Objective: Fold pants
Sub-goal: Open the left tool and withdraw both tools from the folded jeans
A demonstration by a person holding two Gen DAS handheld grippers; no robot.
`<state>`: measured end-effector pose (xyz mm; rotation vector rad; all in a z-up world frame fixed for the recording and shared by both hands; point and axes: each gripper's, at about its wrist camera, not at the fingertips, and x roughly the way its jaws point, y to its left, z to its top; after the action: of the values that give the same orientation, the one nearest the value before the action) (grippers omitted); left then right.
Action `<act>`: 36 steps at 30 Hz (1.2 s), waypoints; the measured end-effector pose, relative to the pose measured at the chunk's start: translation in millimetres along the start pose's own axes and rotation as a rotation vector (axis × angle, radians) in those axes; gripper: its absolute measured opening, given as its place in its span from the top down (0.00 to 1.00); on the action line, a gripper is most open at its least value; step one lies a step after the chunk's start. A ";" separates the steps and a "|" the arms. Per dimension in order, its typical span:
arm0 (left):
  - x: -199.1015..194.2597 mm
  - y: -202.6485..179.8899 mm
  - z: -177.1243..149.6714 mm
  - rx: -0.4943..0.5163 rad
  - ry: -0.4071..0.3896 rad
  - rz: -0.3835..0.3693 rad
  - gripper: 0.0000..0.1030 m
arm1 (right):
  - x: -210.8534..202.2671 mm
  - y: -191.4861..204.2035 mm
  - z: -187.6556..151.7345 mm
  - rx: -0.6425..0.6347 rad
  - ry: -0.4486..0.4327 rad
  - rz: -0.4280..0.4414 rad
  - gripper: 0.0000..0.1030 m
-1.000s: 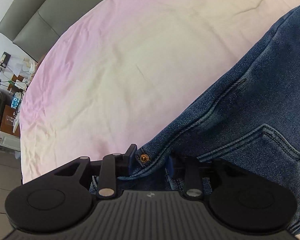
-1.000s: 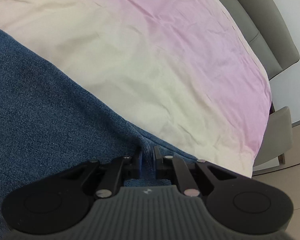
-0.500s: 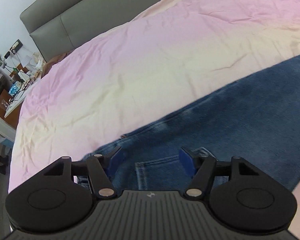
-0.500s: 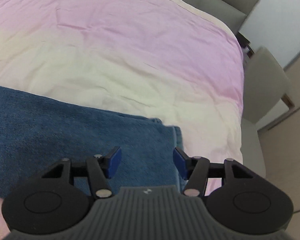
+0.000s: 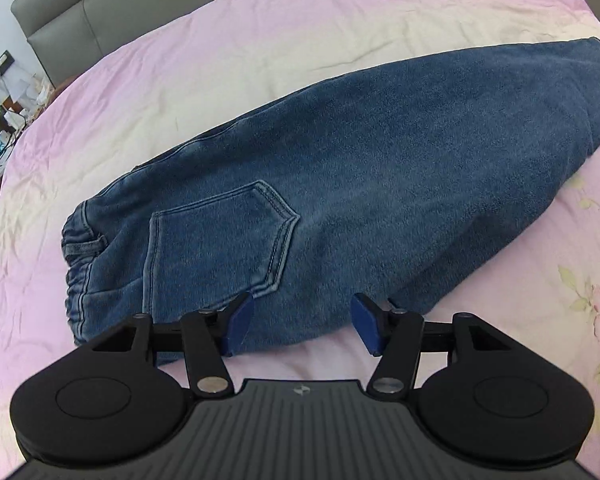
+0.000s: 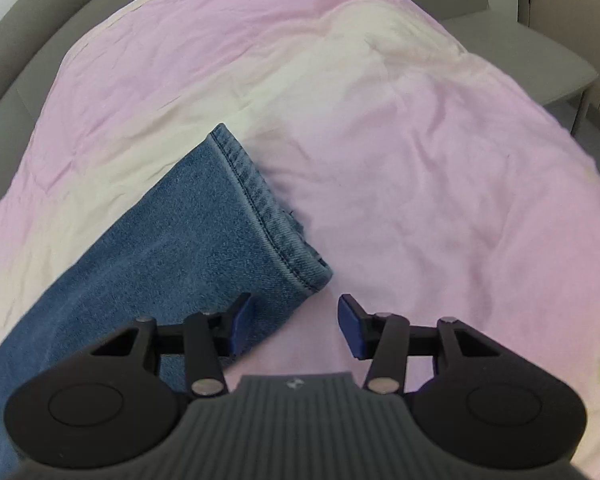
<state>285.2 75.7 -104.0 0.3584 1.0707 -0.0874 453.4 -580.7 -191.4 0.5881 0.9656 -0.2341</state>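
Observation:
Blue denim pants (image 5: 360, 184) lie folded lengthwise on the pink bed cover (image 5: 260, 48), waistband at the left, back pocket (image 5: 216, 240) facing up, legs running to the right. My left gripper (image 5: 300, 326) is open and empty, raised above the near edge of the seat. In the right wrist view the leg hem (image 6: 260, 204) lies flat on the cover. My right gripper (image 6: 294, 326) is open and empty, just beyond the hem's near corner.
A grey headboard (image 5: 80, 4) stands at the back left, with a cluttered side table (image 5: 0, 120) beside it. A grey chair (image 6: 548, 64) stands past the bed's far right corner. Floral print (image 5: 596, 280) shows on the cover at the right.
Both grippers, shut on the pants a second ago, have opened, let go and pulled back upward. The pants now lie flat on the bed.

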 end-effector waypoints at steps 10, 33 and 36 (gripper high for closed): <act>-2.0 -21.1 4.9 -0.024 -0.001 0.012 0.39 | -81.6 88.2 42.0 -0.235 -0.217 0.098 0.95; 17.7 -59.8 -54.4 -0.174 -0.063 -0.124 0.39 | 1.8 10.9 4.9 -0.142 -0.035 0.032 0.70; 27.9 -66.4 -56.7 -0.213 -0.114 -0.093 0.39 | 5.2 10.4 -7.5 -0.125 -0.029 0.045 0.70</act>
<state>234.8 34.8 -168.7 0.1100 0.9728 -0.0747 455.7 -567.5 -195.0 0.4899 0.9309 -0.1404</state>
